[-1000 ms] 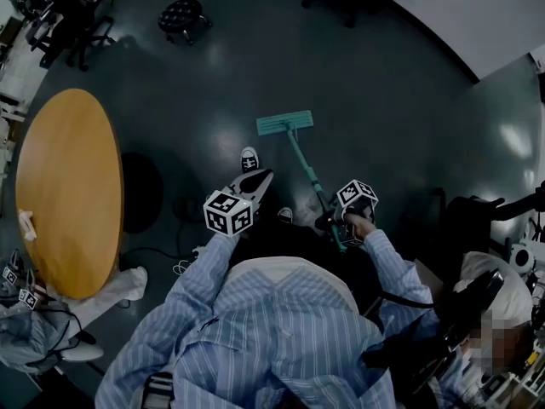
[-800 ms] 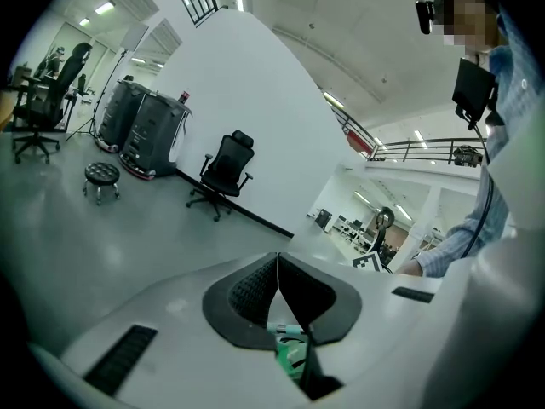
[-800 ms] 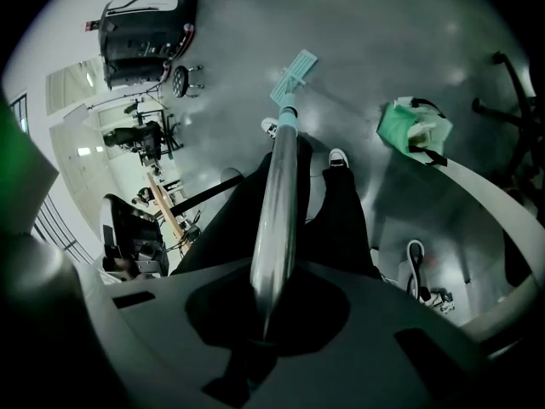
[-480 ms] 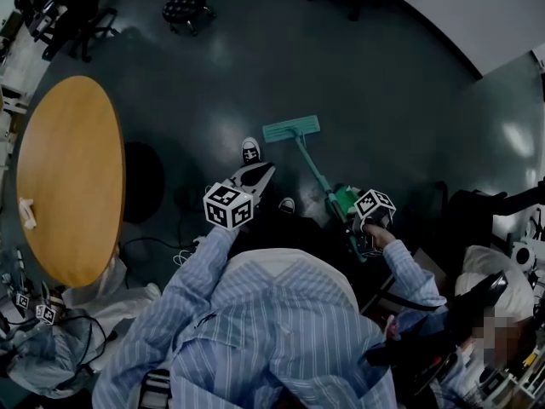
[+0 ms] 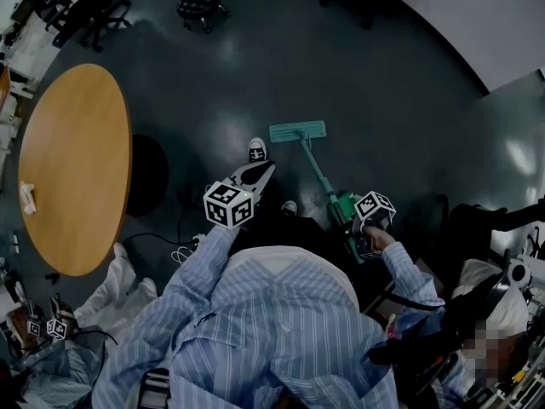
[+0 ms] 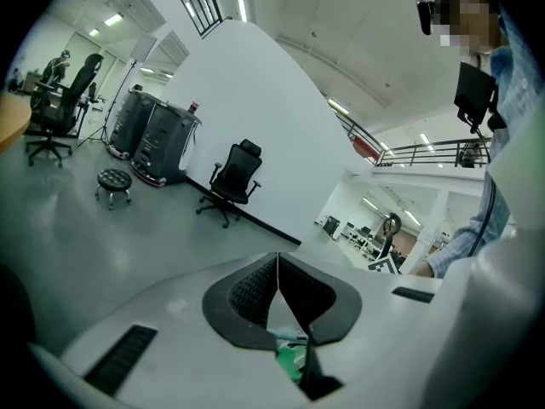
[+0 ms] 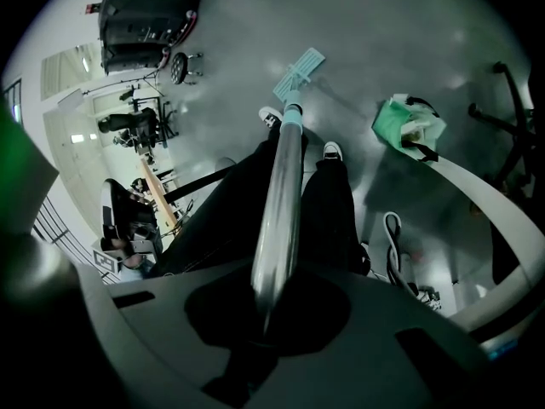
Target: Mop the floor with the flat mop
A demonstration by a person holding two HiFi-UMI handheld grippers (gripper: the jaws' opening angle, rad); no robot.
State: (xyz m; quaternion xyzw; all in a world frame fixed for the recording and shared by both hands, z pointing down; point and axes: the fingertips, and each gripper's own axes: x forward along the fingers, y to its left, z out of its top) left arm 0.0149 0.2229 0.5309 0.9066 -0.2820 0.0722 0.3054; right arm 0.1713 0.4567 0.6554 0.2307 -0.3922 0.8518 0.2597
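Observation:
The flat mop's teal head (image 5: 298, 131) lies on the dark floor ahead of the person's shoes (image 5: 256, 150). Its handle (image 5: 317, 170) slants back to my right gripper (image 5: 351, 225), which is shut on it. In the right gripper view the metal handle (image 7: 281, 186) runs from the right gripper (image 7: 266, 318) down to the mop head (image 7: 300, 68). My left gripper (image 5: 262, 172) hovers left of the handle, apart from it. In the left gripper view the left gripper (image 6: 278, 264) is shut with nothing held, its pads meeting at their tips.
A round wooden table (image 5: 77, 169) stands at the left. A stool (image 5: 203, 4) is at the far back, and cables (image 5: 174, 250) trail near the person's feet. A green bag (image 7: 409, 126) sits on the floor at the right. An office chair (image 6: 232, 181) stands by the white wall.
My right gripper has drawn back to the right with the handle, and the mop head has slid a little to the right. The left gripper has barely moved.

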